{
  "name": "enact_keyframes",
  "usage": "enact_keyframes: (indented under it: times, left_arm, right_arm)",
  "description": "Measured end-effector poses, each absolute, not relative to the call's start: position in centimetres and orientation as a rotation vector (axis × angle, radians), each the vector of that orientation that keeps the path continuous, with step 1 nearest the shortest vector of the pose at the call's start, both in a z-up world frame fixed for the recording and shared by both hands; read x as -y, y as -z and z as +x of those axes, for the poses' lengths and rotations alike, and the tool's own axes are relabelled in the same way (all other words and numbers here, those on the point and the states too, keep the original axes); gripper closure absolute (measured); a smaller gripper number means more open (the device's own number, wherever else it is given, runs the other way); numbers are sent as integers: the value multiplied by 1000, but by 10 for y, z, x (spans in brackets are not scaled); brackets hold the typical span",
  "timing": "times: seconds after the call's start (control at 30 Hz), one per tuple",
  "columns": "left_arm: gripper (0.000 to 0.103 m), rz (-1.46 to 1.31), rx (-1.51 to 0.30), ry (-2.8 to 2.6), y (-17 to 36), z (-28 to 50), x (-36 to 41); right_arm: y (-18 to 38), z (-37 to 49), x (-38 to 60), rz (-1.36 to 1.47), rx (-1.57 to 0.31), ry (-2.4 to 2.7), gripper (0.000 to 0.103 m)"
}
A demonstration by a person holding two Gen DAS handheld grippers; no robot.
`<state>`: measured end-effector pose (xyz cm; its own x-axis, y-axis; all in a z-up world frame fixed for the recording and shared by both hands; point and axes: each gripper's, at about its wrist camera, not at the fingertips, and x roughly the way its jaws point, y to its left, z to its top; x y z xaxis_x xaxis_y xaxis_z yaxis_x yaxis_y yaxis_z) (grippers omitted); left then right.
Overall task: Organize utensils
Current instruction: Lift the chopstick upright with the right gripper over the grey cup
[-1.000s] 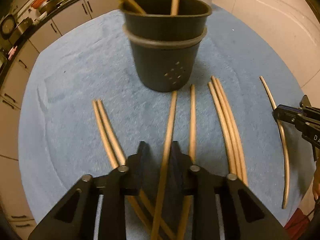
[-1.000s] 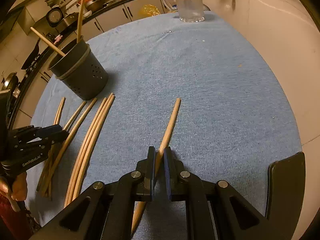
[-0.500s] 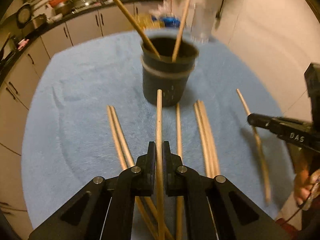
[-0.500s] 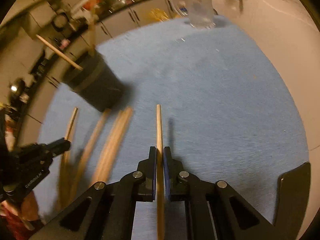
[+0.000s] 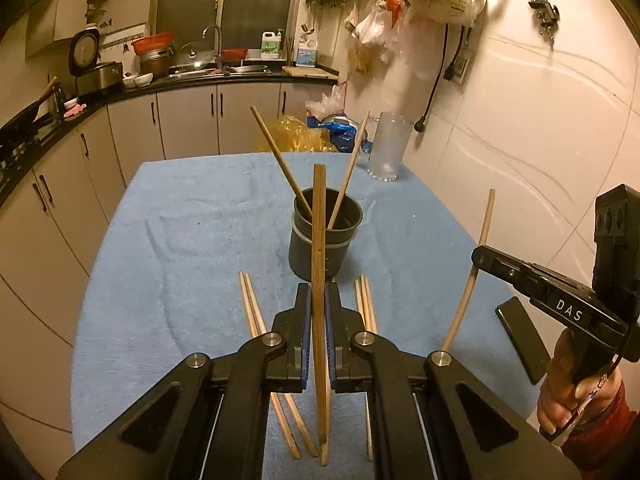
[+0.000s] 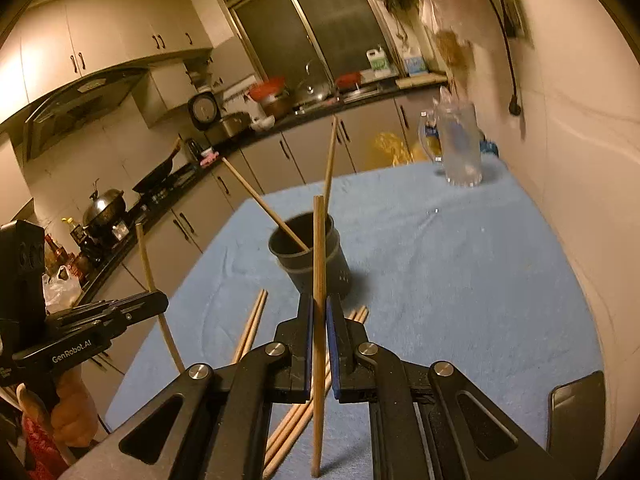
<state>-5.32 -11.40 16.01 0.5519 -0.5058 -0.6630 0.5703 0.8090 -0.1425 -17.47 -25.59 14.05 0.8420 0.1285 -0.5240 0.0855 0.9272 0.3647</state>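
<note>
Your left gripper (image 5: 318, 300) and right gripper (image 6: 319, 312) are each clamped on one chopstick (image 5: 319, 264), both raised just short of the cup (image 5: 326, 236). Tilted sticks could miss its rim or tip it.

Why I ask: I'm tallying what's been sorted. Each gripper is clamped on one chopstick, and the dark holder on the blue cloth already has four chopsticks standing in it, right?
Not four: the dark holder has two chopsticks standing in it, as the left wrist view shows. The rest holds: the left gripper and the right gripper are each clamped on one chopstick, and the holder stands on the blue cloth.
</note>
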Motion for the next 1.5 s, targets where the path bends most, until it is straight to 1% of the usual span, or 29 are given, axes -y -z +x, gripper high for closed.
enact_keyframes:
  times: [0.43,1.5]
  left_arm:
    - [97,50,-724,612,-176,-64,100]
    - [97,73,-733,614,-181,-61,105]
  right_arm:
    - [-164,-185,258,399,-502,-13,96]
    - [-178,-180,261,435,-498,-28,96]
